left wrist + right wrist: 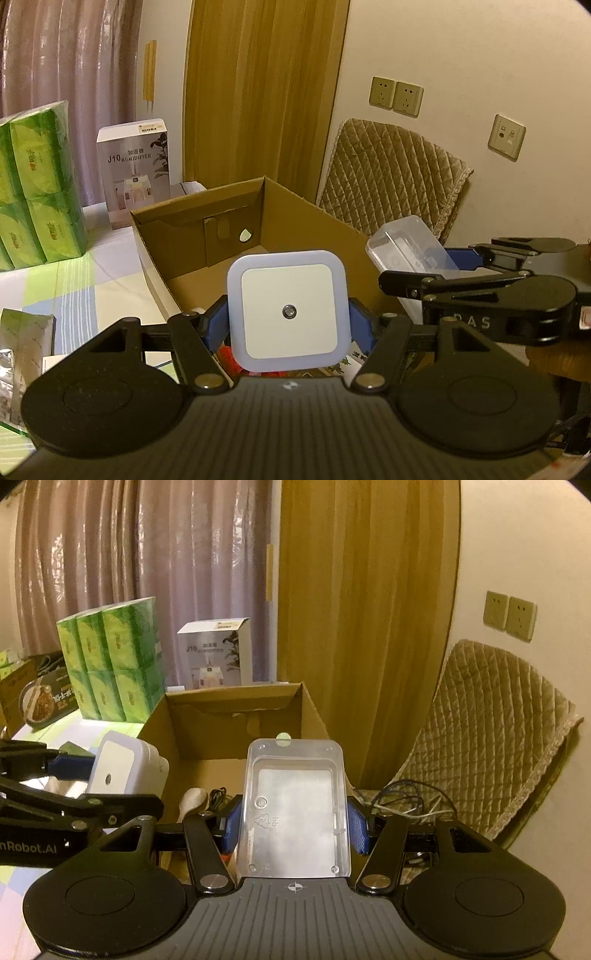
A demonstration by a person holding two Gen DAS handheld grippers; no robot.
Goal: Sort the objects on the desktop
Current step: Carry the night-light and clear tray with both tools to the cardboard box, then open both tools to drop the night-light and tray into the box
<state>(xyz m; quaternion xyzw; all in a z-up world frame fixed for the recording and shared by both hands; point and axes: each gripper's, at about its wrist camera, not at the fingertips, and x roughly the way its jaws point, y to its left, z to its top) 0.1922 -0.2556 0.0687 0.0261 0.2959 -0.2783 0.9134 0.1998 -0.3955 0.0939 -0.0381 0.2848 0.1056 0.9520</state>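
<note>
My left gripper (288, 326) is shut on a white square night light (287, 309) with a small sensor in its face, held above the near end of an open cardboard box (280, 206). My right gripper (294, 821) is shut on a clear plastic case (294, 805), held over the same cardboard box (236, 709). From the right wrist view the night light (122, 771) shows at the left in the left gripper's blue fingers (68, 762). The clear case (406, 245) shows at the right of the left wrist view. A white spoon (192, 801) and a black cable lie inside the box.
Green tissue packs (33, 192) and a white humidifier box (135, 170) stand on the checked tablecloth behind the box. A quilted chair back (491, 731) with tangled cables (406, 801) on its seat is at the right. A dark food box (40, 701) lies far left.
</note>
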